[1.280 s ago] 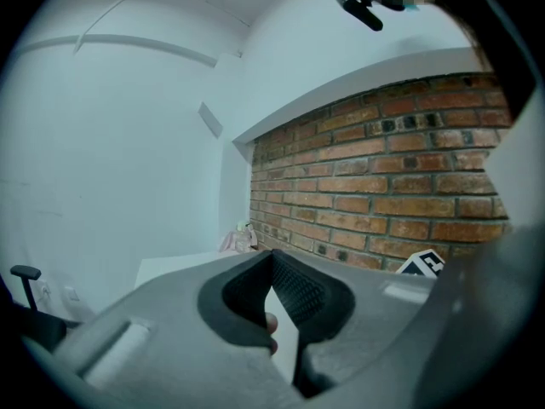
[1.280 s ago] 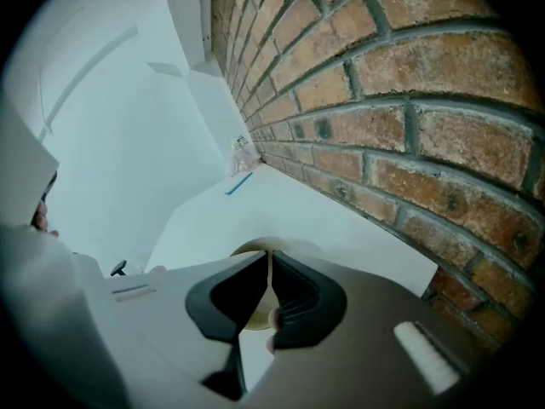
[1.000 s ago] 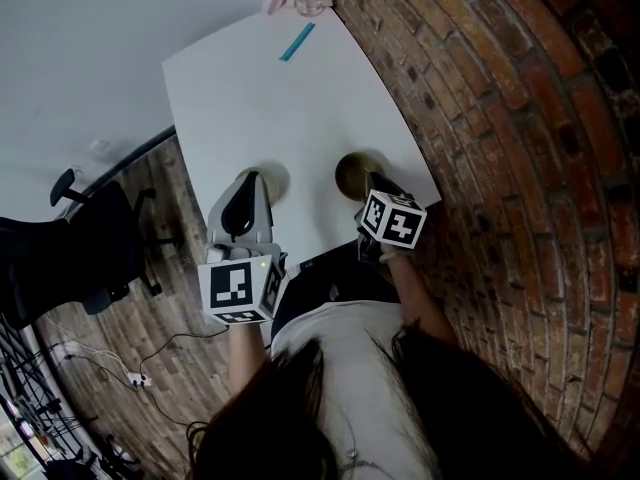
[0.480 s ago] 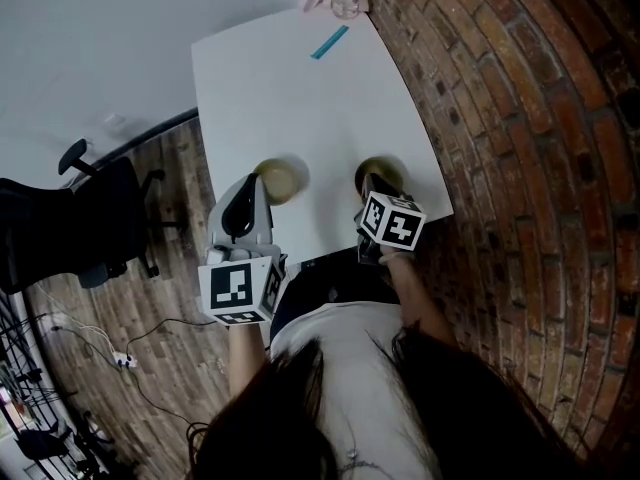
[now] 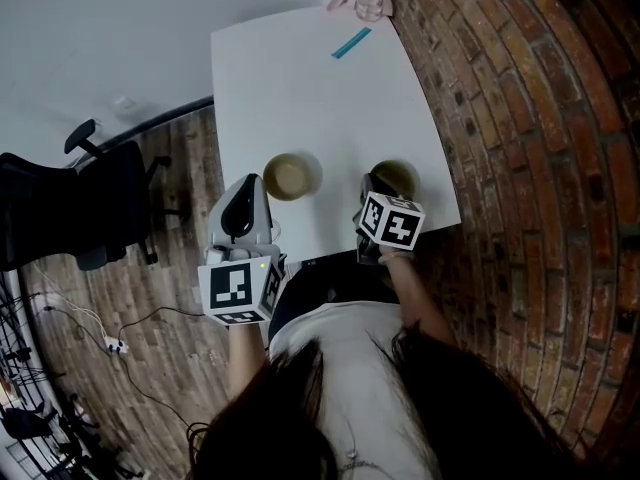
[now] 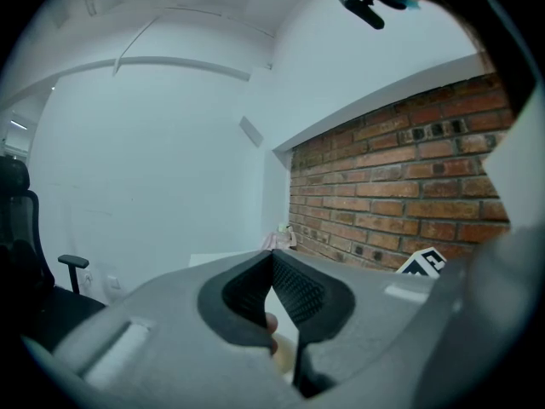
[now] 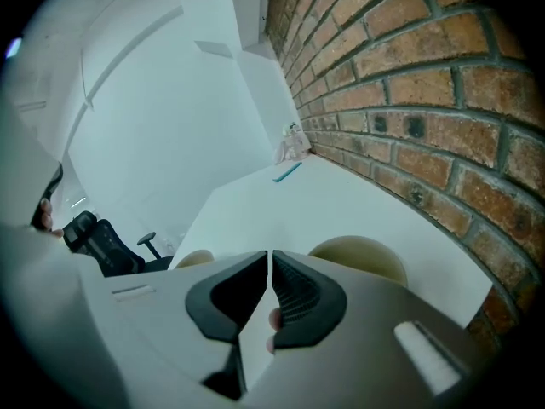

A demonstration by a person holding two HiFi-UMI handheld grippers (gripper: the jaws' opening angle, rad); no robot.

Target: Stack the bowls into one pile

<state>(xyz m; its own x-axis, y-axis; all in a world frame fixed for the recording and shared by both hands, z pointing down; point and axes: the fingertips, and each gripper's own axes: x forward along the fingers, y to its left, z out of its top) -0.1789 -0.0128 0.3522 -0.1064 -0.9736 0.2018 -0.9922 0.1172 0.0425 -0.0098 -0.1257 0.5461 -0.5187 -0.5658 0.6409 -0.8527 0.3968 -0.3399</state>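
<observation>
Two bowls, nothing stacked yet.
On your white table (image 5: 300,78) the left bowl (image 5: 288,177) and the right bowl (image 5: 395,176) sit apart. Your left gripper (image 6: 272,258) and right gripper (image 7: 268,258) are both pinched closed on nothing, so all the stacking remains.

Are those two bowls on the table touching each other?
Apart. The head view shows bare white table between the left bowl and the right bowl.

left bowl (image 5: 287,177), right bowl (image 5: 401,173) at front, bare table (image 5: 300,88) beyond, brick wall (image 5: 520,118) alongside
</observation>
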